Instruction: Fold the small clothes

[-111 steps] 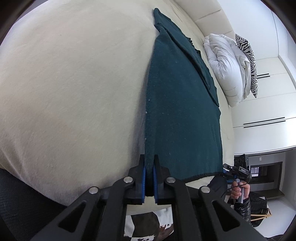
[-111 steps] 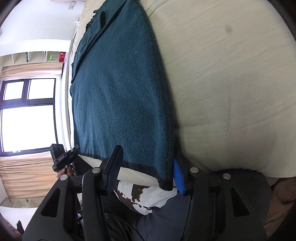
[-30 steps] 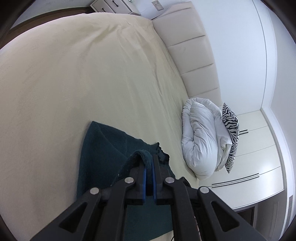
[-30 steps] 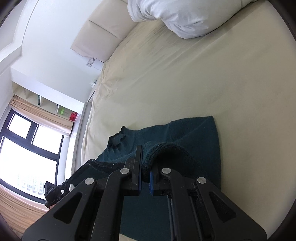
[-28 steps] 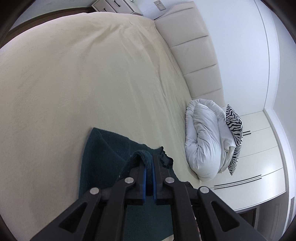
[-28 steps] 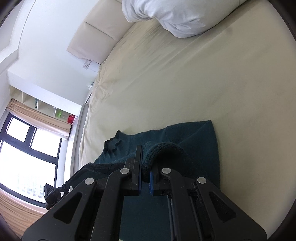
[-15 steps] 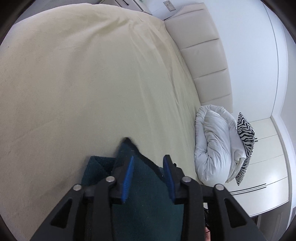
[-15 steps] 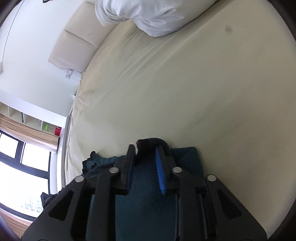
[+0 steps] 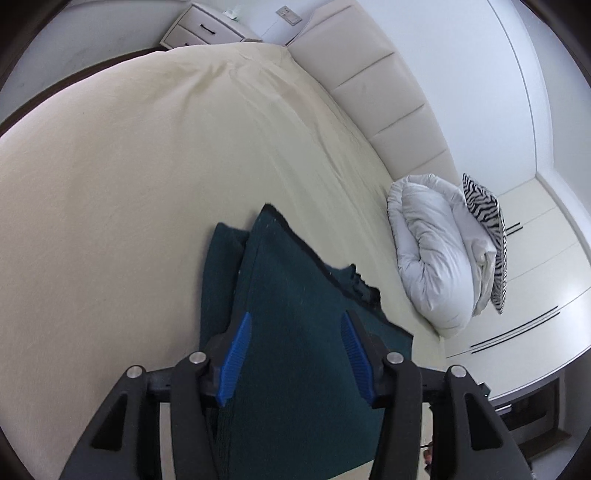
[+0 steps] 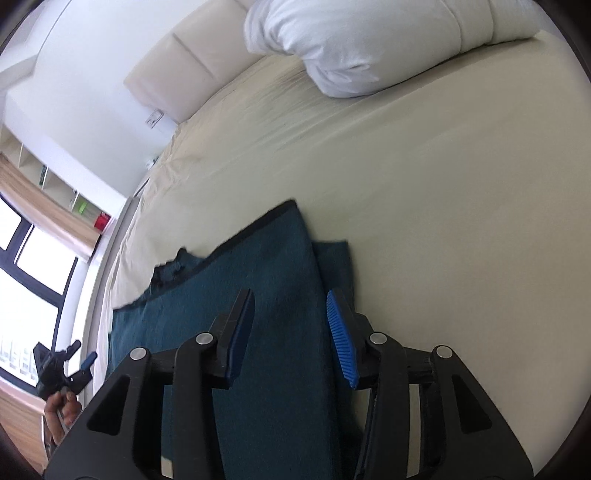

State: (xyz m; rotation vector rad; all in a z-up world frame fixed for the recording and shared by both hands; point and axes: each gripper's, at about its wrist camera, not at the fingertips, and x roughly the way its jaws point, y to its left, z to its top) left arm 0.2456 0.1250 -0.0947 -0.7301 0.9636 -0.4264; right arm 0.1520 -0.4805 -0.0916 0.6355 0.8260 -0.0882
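Observation:
A dark teal knitted garment [image 9: 295, 314] lies folded over on the cream bed [image 9: 129, 184]; its upper layer reaches almost to the far edge of the lower one. My left gripper [image 9: 293, 354] is open and empty just above the garment's left side. In the right wrist view the same garment [image 10: 266, 295] lies under my right gripper [image 10: 291, 332], which is open and empty above its right side. The left gripper [image 10: 62, 365] shows small at that view's lower left, held in a hand.
A rolled white duvet [image 9: 436, 254] with a zebra-striped pillow [image 9: 487, 236] lies at the bed's far right, also in the right wrist view [image 10: 388, 40]. The padded headboard [image 9: 369, 92] and a nightstand [image 9: 207, 29] stand beyond. White wardrobes [image 9: 535, 295] stand right; a window [image 10: 22, 277] left.
Both grippers carried the garment's near edge forward over the rest, then opened and let it go. The folded layer now lies flat, and both grippers have drawn back a little.

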